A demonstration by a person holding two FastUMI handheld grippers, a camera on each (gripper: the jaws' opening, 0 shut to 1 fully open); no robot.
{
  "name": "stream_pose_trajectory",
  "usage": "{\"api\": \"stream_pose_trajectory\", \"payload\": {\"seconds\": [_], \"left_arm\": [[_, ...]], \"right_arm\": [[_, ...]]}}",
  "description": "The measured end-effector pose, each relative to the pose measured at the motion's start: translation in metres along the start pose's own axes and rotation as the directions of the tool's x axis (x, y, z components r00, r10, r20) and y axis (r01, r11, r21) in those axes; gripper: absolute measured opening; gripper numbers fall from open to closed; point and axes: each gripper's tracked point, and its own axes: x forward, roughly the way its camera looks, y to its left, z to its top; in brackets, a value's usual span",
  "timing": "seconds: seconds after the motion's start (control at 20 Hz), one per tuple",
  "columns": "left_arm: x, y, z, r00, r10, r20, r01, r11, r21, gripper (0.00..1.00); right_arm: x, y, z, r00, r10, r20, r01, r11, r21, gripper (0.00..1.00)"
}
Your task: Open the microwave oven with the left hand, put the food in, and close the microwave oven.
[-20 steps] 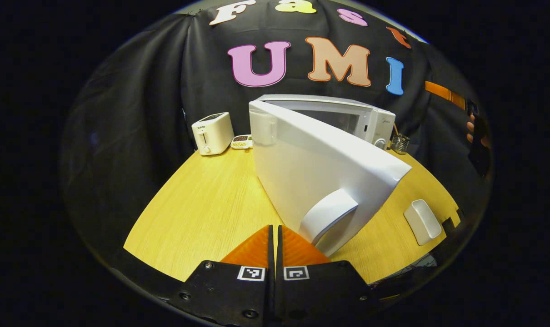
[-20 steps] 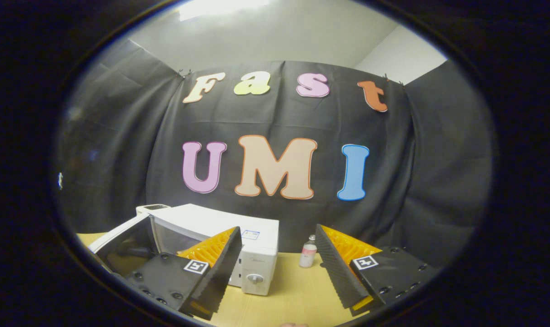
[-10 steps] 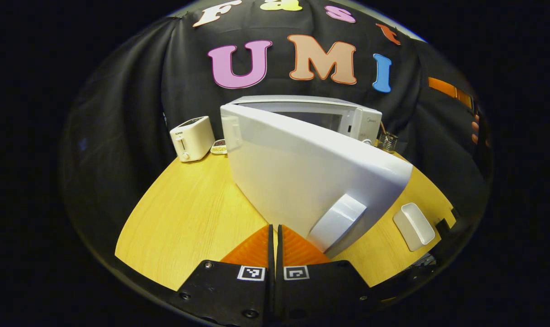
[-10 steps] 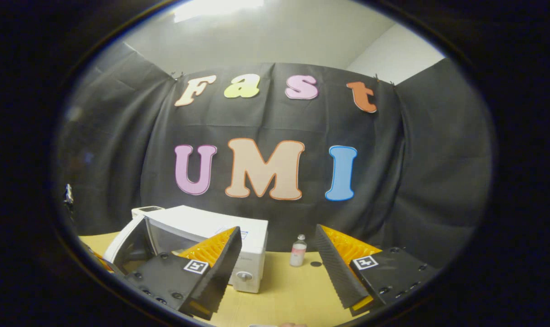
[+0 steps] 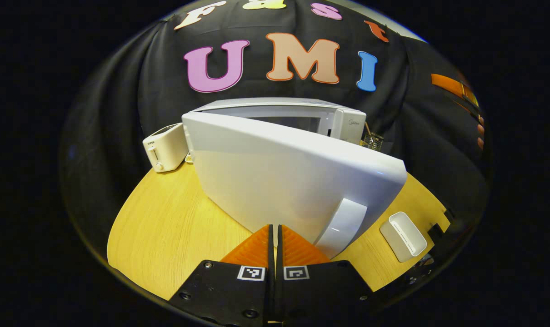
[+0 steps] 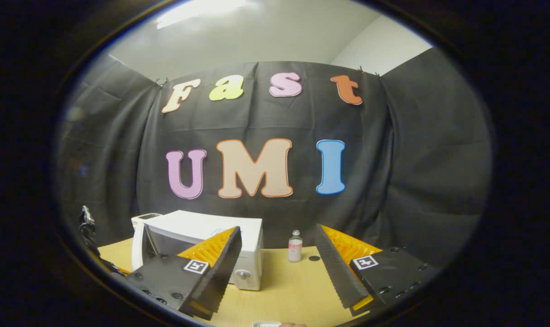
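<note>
Black tool point(image 5: 274, 236) bodies — screws, square white-and-black markers.

The left gripper view looks down from close above the table point(image 5: 175, 227), facing the microwave oven point(image 5: 343, 119), whose open door point(image 5: 293, 181) is very near. The right gripper view sits lower and farther back, perhaps near the table's front edge, aimed level at the booth wall. Both share the microwave oven.
</note>
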Motion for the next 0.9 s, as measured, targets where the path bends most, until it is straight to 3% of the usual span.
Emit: {"api": "stream_pose_trajectory", "payload": {"seconds": [0.15,0.2,0.25,0.3,0.35,0.45,0.5,0.55,0.6,0.9], "left_arm": [[0.012,-0.012,0.010,1.000,-0.028,0.008,0.028,0.999,0.034,0.01],[0.017,-0.015,0.013,0.999,-0.036,0.009,0.035,0.998,0.045,0.01],[0.020,-0.017,0.014,0.999,-0.038,0.006,0.038,0.998,0.057,0.01],[0.025,-0.018,0.016,0.999,-0.035,0.000,0.035,0.997,0.067,0.01],[0.030,-0.020,0.017,0.999,-0.036,-0.004,0.036,0.996,0.076,0.01],[0.040,-0.025,0.022,0.999,-0.048,0.004,0.048,0.995,0.085,0.01],[0.044,-0.027,0.024,0.999,-0.050,0.004,0.050,0.995,0.092,0.01],[0.049,-0.029,0.028,0.999,-0.049,0.007,0.048,0.994,0.098,0.01],[0.054,-0.030,0.032,0.999,-0.049,0.009,0.047,0.993,0.104,0.01],[0.085,-0.037,0.050,0.999,-0.047,0.020,0.045,0.994,0.095,0.01]], "right_arm": [[-0.007,-0.009,0.006,1.000,-0.013,0.017,0.013,1.000,-0.017,0.89],[-0.010,-0.010,0.009,1.000,-0.015,0.021,0.015,1.000,-0.015,0.99],[-0.010,-0.013,0.010,1.000,-0.019,0.024,0.019,1.000,-0.012,0.89],[-0.011,-0.016,0.011,1.000,-0.023,0.020,0.023,1.000,-0.002,0.89],[-0.013,-0.018,0.012,1.000,-0.024,0.019,0.024,1.000,0.012,0.98],[-0.013,-0.022,0.017,0.999,-0.027,0.021,0.026,0.999,0.030,0.98],[-0.014,-0.024,0.019,0.999,-0.026,0.021,0.025,0.999,0.036,0.89],[-0.015,-0.025,0.019,1.000,-0.023,0.020,0.023,0.999,0.037,0.89],[-0.016,-0.026,0.020,1.000,-0.021,0.020,0.020,0.999,0.028,0.98],[-0.026,-0.027,0.013,1.000,0.000,-0.002,0.000,0.999,-0.037,0.98]]}}
